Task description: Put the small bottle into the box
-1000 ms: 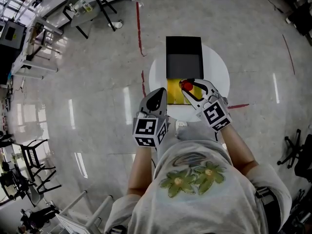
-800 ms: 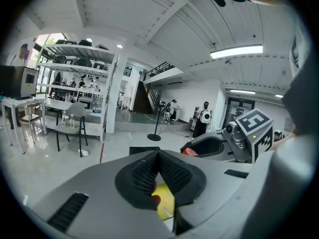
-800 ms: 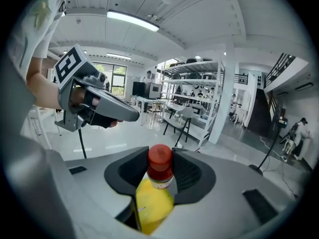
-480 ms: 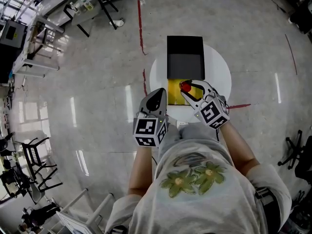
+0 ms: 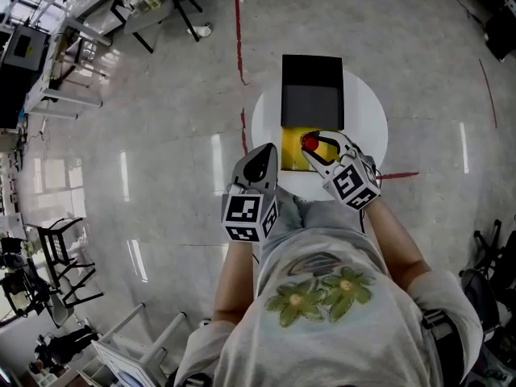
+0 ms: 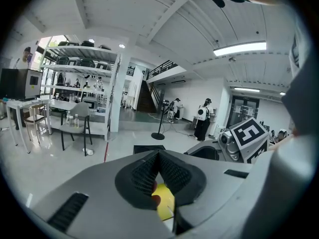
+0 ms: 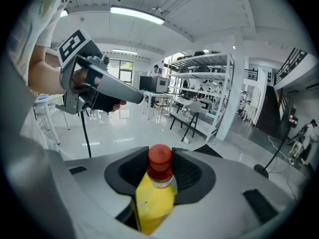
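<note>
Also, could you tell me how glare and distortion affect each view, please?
Head view: pale light streaks glare on the glossy floor, and the edges bend. Left gripper view: round black vignette, bright ceiling lamp. Right gripper view: same fisheye, yet the small bottle is sharp.

Bright, even light comes from ceiling strip lights; pale glare streaks the glossy floor. Both gripper views bow and blacken at their rims, and the left gripper looks soft up close.

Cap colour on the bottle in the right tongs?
Red cap, yellow bottle; clearest in the right gripper view.
</note>
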Available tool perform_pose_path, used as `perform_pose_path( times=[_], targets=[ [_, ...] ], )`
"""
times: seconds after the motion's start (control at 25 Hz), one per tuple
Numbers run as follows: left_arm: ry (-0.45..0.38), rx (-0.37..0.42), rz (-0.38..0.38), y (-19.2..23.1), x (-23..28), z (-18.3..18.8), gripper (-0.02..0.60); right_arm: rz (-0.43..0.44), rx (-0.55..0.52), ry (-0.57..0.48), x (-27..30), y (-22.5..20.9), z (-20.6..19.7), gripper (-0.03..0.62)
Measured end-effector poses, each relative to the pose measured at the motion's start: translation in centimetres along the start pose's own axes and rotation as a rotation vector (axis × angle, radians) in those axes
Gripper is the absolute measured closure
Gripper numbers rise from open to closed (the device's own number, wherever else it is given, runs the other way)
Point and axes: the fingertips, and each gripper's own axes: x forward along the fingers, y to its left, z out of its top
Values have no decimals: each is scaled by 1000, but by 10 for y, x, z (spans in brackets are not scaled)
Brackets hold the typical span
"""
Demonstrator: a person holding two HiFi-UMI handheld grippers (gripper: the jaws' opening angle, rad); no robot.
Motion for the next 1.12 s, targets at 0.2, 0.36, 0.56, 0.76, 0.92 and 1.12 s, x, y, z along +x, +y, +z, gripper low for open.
perform_pose_path(
  times=[0.2, 0.36, 0.56, 0.76, 0.92, 1.12],
  targets=[
    [3, 0, 6, 4, 0, -2, 577, 9, 2, 11, 7, 1, -5, 444],
    [10, 0, 0, 4, 3, -5, 577, 14, 11, 19, 11, 4, -12, 444],
    [26, 5, -22, 6, 8, -4, 577, 14, 23, 41, 16, 4, -15, 444],
    [41, 10, -42, 8, 16, -3, 577, 15, 55, 56, 21, 4, -22, 444],
    [44, 11, -46, 11, 20, -2, 577, 15, 62, 70, 25, 3, -28, 444],
    [53, 13, -55, 19, 24, -3, 577, 14, 70, 92, 35, 2, -34, 444]
  ],
)
